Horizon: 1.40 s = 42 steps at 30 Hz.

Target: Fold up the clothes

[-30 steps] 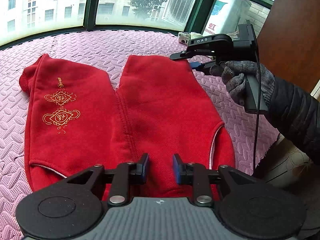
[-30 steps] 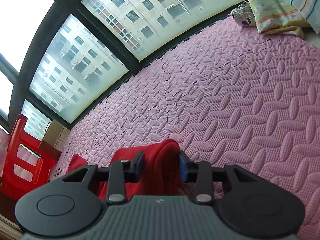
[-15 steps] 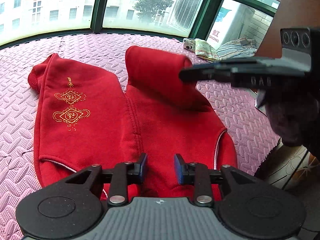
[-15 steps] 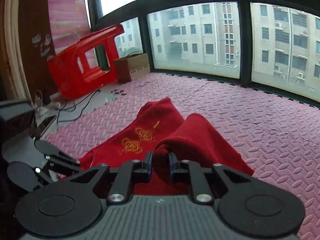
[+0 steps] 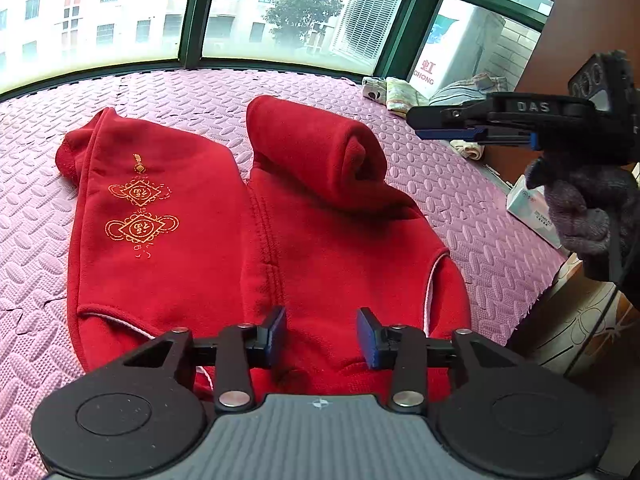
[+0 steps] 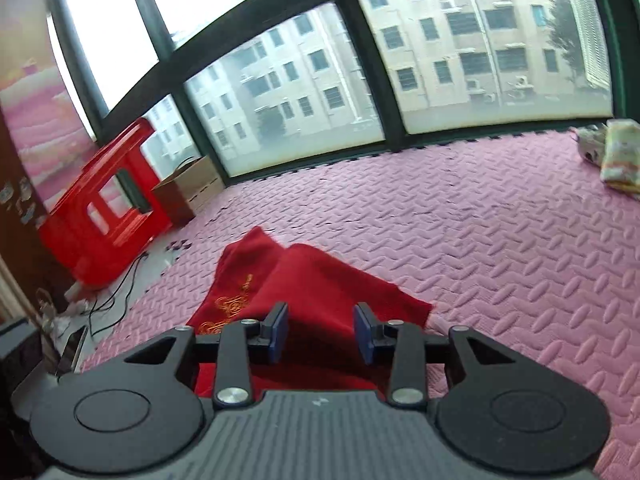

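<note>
Red trousers (image 5: pixel 192 248) with a gold knot print (image 5: pixel 138 212) lie flat on the pink foam mat (image 5: pixel 460 208). The right leg's end (image 5: pixel 316 148) is folded back over itself in a loose roll. My left gripper (image 5: pixel 321 334) is open, just above the waistband. My right gripper (image 6: pixel 320 332) is open and empty, above the trousers (image 6: pixel 320 280). In the left wrist view it (image 5: pixel 444 124) hangs in the air to the right of the folded leg, held by a gloved hand (image 5: pixel 580 208).
Folded cloths (image 5: pixel 404 94) lie at the mat's far right by the window. A tissue box (image 5: pixel 534 210) sits at the mat's right edge. A red plastic stool (image 6: pixel 104 204), a cardboard box (image 6: pixel 192 188) and cables (image 6: pixel 116 288) stand beyond the mat's left side.
My right gripper carried the right leg's end back over the trousers, let it go and drew away to the right. Both grippers have opened wider. The left gripper stayed at the waistband.
</note>
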Available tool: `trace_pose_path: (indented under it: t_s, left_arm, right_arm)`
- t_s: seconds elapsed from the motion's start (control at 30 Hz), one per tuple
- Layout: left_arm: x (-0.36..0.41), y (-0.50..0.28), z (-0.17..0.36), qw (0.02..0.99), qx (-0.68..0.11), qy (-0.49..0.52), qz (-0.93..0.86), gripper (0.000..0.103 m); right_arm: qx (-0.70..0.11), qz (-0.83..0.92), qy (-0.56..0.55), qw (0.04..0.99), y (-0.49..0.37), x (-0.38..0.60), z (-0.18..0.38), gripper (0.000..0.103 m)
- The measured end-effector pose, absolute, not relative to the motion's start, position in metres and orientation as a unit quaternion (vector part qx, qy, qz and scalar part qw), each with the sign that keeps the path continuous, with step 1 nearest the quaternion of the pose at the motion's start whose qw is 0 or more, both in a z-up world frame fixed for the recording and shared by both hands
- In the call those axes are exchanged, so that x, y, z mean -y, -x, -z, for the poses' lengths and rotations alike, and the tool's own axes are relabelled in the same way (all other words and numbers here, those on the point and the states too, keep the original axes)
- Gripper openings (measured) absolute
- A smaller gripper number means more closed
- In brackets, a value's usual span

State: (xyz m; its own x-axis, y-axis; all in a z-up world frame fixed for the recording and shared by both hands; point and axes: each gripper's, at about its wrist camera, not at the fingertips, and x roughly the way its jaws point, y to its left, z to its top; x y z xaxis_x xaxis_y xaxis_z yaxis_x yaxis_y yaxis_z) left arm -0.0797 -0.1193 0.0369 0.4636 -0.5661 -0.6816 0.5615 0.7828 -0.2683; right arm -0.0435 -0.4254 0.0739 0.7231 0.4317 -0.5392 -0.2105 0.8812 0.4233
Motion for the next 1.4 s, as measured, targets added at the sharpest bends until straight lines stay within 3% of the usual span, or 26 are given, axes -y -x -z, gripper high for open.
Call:
trace_pose_path:
  t_s: [0.13,0.37,0.57,0.67,0.83,0.87,0.9,0.93,1.0,1.27,1.4]
  left_arm:
    - [0.120,0.080,-0.037,0.855,-0.401,0.002,0.330,0.044]
    - [0.123,0.080,-0.035,0.854,-0.401,-0.002,0.332,0.048]
    - [0.123,0.082,-0.036,0.854,-0.400,-0.001,0.331,0.050]
    - [0.123,0.082,-0.036,0.854,-0.400,0.000,0.332,0.050]
    - [0.123,0.082,-0.035,0.854,-0.399,0.000,0.334,0.052]
    - [0.123,0.082,-0.035,0.854,-0.399,0.000,0.334,0.052]
    - [0.123,0.083,-0.035,0.854,-0.399,0.000,0.335,0.052]
    - [0.123,0.083,-0.035,0.853,-0.399,0.000,0.335,0.053]
    - [0.123,0.083,-0.035,0.853,-0.399,0.000,0.337,0.053]
    - [0.127,0.081,-0.035,0.848,-0.404,0.000,0.344,0.056]
    - [0.128,0.078,-0.034,0.843,-0.409,0.004,0.349,0.057]
  right_arm:
    - [-0.356,-0.150,-0.288,0.876,0.032,0.451,-0.045,0.037]
    - [-0.387,-0.123,-0.482,0.776,0.019,0.488,0.005,0.047]
    - [-0.412,-0.108,-0.553,0.716,0.006,0.478,0.034,0.048]
    - [-0.418,-0.096,-0.582,0.690,0.003,0.473,0.045,0.056]
    - [-0.404,-0.097,-0.627,0.659,-0.007,0.473,0.059,0.047]
    - [-0.403,-0.100,-0.625,0.661,-0.011,0.473,0.059,0.043]
    - [-0.404,-0.102,-0.613,0.672,-0.017,0.472,0.054,0.030]
    - [-0.403,-0.103,-0.594,0.689,-0.022,0.472,0.047,0.024]
    - [-0.394,-0.105,-0.534,0.741,-0.033,0.472,0.025,0.017]
    - [-0.323,-0.120,-0.240,0.907,-0.089,0.457,-0.068,0.013]
    - [-0.309,-0.087,-0.155,0.934,-0.109,0.462,-0.077,0.013]
